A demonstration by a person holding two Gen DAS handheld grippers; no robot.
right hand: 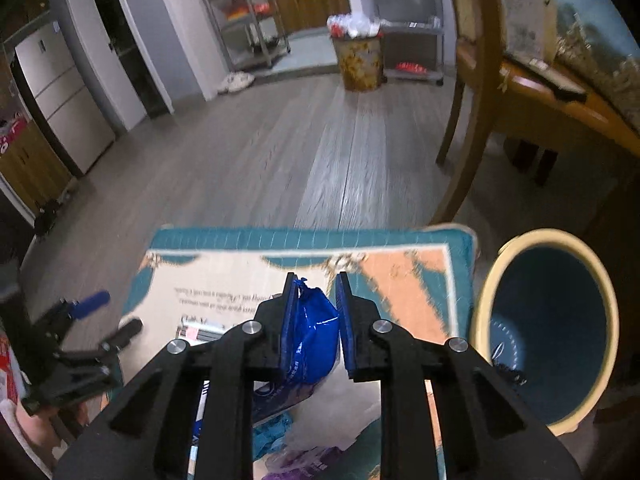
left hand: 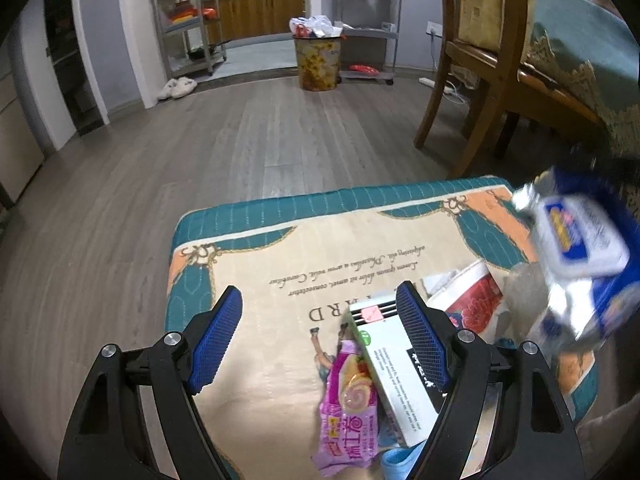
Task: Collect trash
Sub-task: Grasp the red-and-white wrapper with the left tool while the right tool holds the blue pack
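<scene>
My right gripper (right hand: 317, 286) is shut on a blue foil snack bag (right hand: 314, 340) and holds it above the patterned cushion (right hand: 404, 276), left of a yellow-rimmed bin (right hand: 486, 300). The bag also shows blurred in the left wrist view (left hand: 580, 256). My left gripper (left hand: 320, 300) is open low over the cushion (left hand: 280, 248). A green-and-white carton (left hand: 396, 376) lies against its right finger, and a pink snack wrapper (left hand: 350, 412) lies between the fingers. A red-and-white wrapper (left hand: 472, 296) lies to the right. The left gripper shows in the right wrist view (right hand: 116, 312).
A wooden chair (left hand: 480, 92) and a table with a teal cloth (left hand: 580, 40) stand at the right. A full flowered waste bin (left hand: 318, 60) stands across the wood floor by metal shelves (left hand: 188, 24). More wrappers (right hand: 296, 456) lie under my right gripper.
</scene>
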